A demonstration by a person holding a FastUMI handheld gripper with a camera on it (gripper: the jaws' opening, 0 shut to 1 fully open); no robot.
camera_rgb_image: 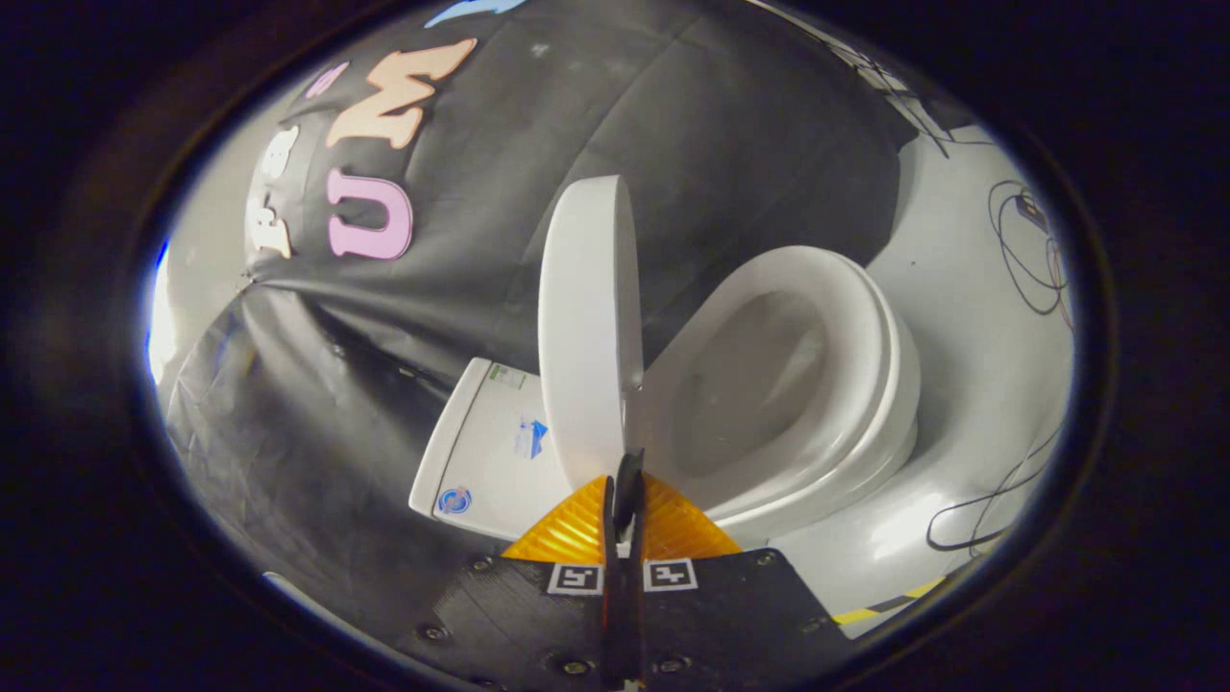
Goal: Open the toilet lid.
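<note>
The claw (pixel 627 500) sat with its fingers pressed together, tips right at the raised toilet lid (pixel 588 327), which blocked the way straight ahead. Beside the lid, the bowl (pixel 769 384) lay open. Loose cables (pixel 1028 259) crossed the floor (pixel 961 317) beyond the bowl.

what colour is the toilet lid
Plain white, clearest in the gripper view: the toilet lid stands raised just beyond the shut hand-held gripper.
</note>
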